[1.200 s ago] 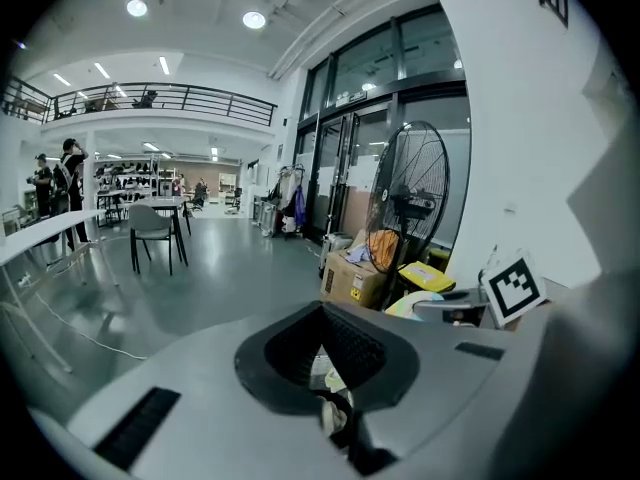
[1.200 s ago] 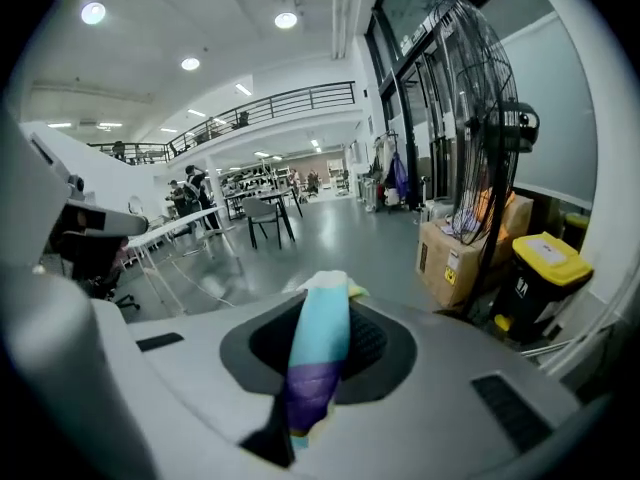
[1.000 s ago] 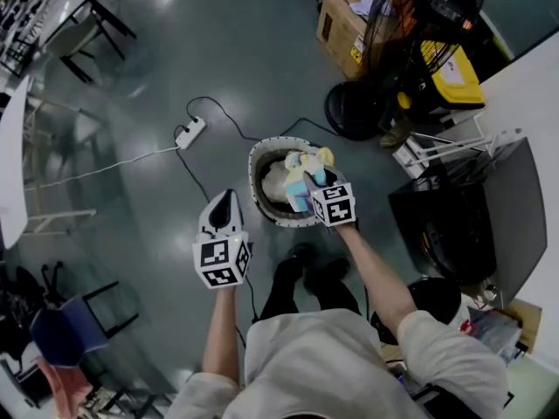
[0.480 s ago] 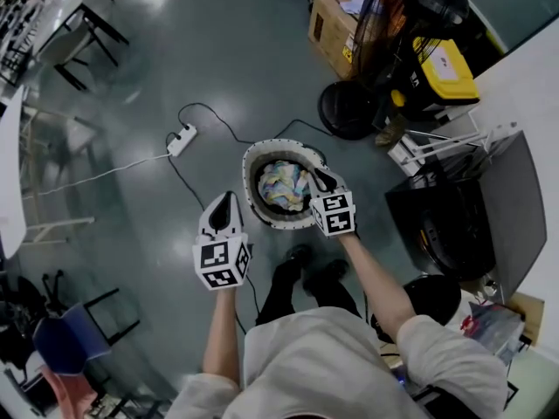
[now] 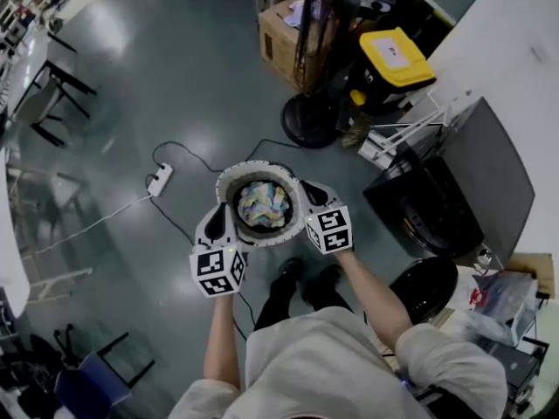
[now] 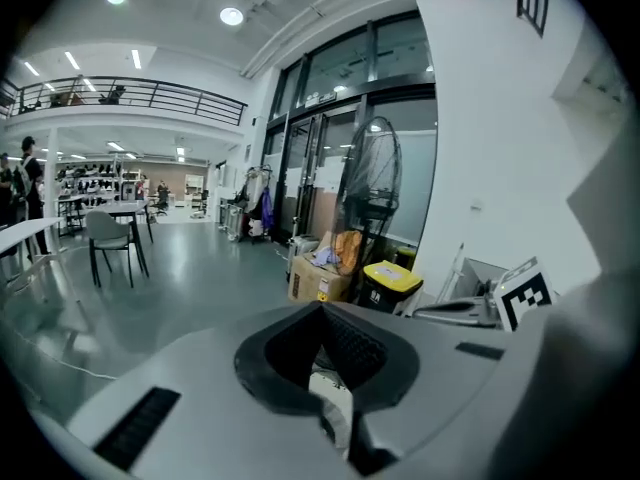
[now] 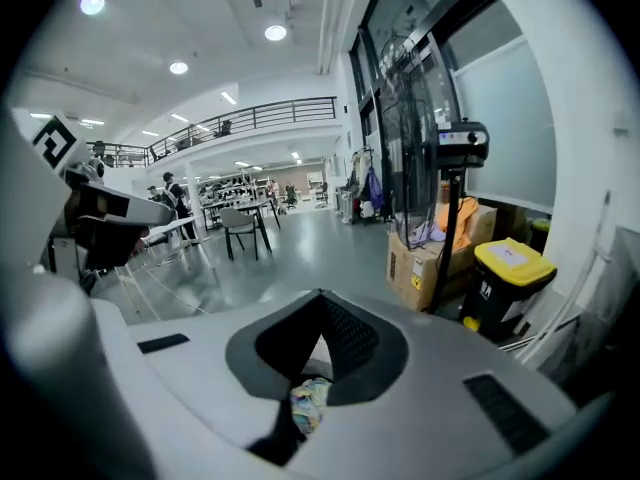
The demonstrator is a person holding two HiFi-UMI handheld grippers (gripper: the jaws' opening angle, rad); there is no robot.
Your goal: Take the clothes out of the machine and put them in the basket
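Observation:
A round white basket (image 5: 229,180) stands on the floor in front of the person's feet, with a crumpled multicoloured heap of clothes (image 5: 263,203) inside. My left gripper (image 5: 218,216) hangs by the basket's left rim, jaws together and empty; the left gripper view shows the left gripper (image 6: 322,313) the same way. My right gripper (image 5: 307,190) is at the basket's right rim. Its jaws have just been closing, with nothing between them. Below the right gripper (image 7: 320,300) a bit of the coloured clothes (image 7: 310,405) shows. A dark boxy machine (image 5: 428,208) stands to the right.
A standing fan (image 5: 306,116), a cardboard box (image 5: 281,26) and a yellow-lidded bin (image 5: 395,58) stand beyond the basket. A power strip (image 5: 159,180) with cables lies on the floor at the left. A black round seat (image 5: 424,288) is at the person's right.
A second ago my right gripper held a pale garment over the basket; the garment now lies in it and the gripper has drawn back to the right rim. My left gripper moved up to the left rim.

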